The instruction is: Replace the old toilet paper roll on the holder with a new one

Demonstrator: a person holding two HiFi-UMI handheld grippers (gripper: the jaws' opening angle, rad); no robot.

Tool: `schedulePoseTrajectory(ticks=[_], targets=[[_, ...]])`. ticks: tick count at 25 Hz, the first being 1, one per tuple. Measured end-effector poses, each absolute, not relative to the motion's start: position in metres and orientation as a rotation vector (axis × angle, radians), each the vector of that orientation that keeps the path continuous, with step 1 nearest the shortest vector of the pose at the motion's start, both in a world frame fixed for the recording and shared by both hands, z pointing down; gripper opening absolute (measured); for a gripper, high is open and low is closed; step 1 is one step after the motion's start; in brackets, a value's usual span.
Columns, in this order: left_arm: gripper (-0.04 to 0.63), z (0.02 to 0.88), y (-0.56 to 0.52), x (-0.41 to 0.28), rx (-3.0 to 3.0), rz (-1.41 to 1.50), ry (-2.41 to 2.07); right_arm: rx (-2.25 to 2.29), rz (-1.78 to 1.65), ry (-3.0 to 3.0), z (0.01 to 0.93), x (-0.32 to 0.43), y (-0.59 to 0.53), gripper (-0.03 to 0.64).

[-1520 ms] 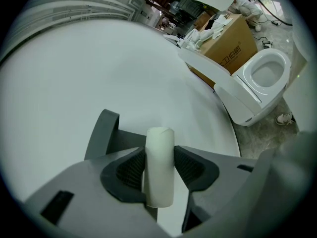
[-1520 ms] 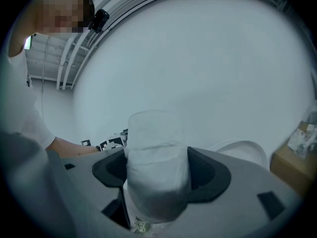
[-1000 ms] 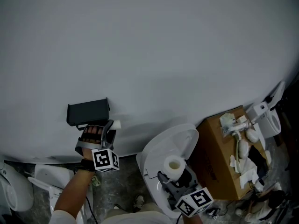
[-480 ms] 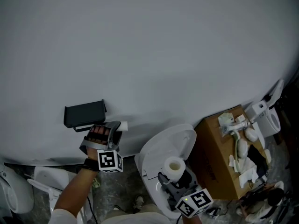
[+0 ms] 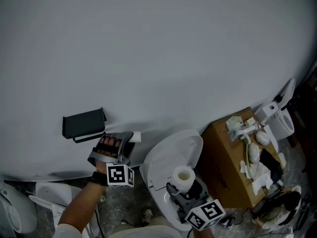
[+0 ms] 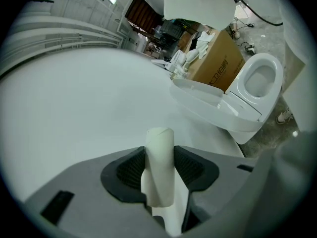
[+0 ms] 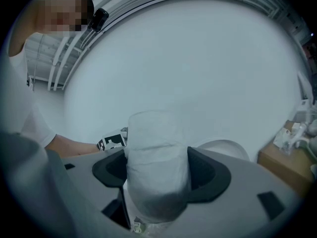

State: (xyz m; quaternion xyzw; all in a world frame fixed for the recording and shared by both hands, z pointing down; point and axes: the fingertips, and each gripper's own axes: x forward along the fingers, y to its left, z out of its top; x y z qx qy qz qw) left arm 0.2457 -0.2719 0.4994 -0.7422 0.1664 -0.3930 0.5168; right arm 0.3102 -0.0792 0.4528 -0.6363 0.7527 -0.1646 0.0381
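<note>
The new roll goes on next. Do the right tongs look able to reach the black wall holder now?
Probably, though not straight: the left tongs, shut on the old tube, sit between the right tongs with the new roll and the holder, whose front looks unobstructed.

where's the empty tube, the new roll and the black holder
empty tube [image 6: 159, 165]: left gripper view, middle of its side
new roll [image 7: 156, 170]: right gripper view, middle of its side
black holder [image 5: 83, 123]: head view, middle of its dark cover
</note>
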Motion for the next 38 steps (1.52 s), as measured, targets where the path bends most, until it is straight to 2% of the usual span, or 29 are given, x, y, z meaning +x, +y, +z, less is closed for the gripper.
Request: schedulePoseTrajectory(ticks=[10, 31, 38], targets=[[0.181, 0.474, -0.256, 0.204, -1.887, -0.874, 0.516, -1.906, -0.481, 2.382, 0.445, 0.28, -0.095, 0.33], [0.181, 0.472, -0.24, -0.055, -2.201, -0.824, 1.267, -1.79, -0.382, 2.617, 0.432, 0.185, -0.164, 0.33], [0.181, 0.47, -0.222, -0.118, -2.231, -0.775, 1.467, -1.816, -0.378, 2.644, 0.435, 0.171, -0.181, 0.33]])
